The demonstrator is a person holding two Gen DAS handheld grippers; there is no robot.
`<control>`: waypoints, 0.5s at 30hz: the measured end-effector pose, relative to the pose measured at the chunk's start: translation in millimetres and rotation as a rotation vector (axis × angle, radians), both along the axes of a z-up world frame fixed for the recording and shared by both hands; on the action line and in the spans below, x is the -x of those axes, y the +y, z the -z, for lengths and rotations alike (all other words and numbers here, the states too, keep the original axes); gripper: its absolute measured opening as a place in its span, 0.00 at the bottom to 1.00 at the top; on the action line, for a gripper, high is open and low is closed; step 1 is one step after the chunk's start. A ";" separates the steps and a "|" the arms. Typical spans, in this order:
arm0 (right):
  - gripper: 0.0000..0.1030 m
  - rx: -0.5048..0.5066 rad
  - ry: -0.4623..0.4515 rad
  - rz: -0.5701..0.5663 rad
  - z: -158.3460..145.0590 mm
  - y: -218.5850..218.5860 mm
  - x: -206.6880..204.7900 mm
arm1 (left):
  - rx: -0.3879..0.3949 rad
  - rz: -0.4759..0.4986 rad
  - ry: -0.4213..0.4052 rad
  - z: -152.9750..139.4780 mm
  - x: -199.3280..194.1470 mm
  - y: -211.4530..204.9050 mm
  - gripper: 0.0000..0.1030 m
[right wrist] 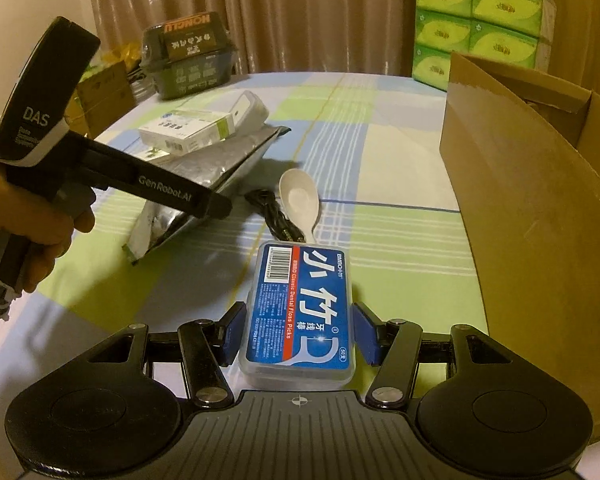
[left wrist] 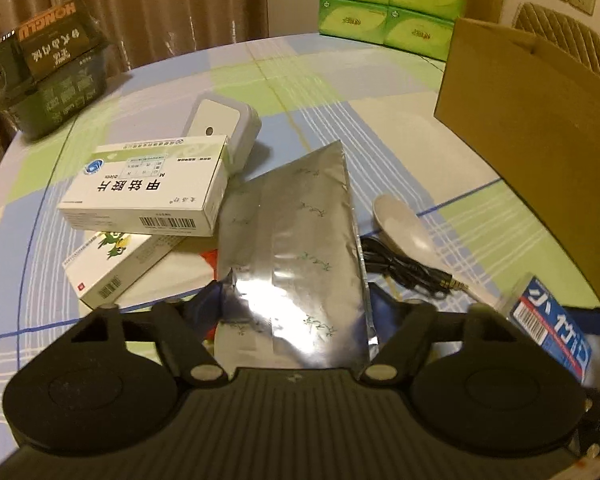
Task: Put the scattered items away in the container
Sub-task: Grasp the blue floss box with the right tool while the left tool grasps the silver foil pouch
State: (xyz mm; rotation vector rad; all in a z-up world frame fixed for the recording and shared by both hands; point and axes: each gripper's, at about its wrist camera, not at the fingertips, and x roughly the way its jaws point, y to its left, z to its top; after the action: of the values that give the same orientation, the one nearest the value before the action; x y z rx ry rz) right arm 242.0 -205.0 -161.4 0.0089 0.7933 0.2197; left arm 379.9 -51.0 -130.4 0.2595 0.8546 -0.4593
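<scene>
A silver foil pouch (left wrist: 300, 240) lies lengthwise between the fingers of my left gripper (left wrist: 298, 304), which is shut on its near end. In the right wrist view that end of the pouch (right wrist: 168, 216) is tilted up off the tablecloth under the left gripper (right wrist: 216, 206). My right gripper (right wrist: 300, 332) is shut on a blue floss pick box (right wrist: 300, 304), with a pad against each long side. The open cardboard box (right wrist: 520, 200) stands just to the right, and its wall (left wrist: 540, 160) also shows in the left wrist view.
On the checked tablecloth lie a white spoon (right wrist: 300, 196), a black cable (right wrist: 272, 216), a white medicine box (left wrist: 148, 188) stacked on a bird-printed box (left wrist: 120, 264), and a grey-white device (left wrist: 224, 124). A dark green container (right wrist: 188, 60) and green tissue packs (right wrist: 480, 20) stand at the back.
</scene>
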 end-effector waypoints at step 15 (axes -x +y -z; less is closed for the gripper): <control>0.52 0.070 0.037 -0.056 -1.6 -1.5 52.9 | -0.052 0.131 0.061 -17.0 139.2 20.3 0.61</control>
State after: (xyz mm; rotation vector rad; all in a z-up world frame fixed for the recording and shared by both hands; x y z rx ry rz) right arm 189.1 -206.5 -159.7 -0.0756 0.8383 0.2454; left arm 240.7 -30.7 -113.4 0.3528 0.9132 -0.5701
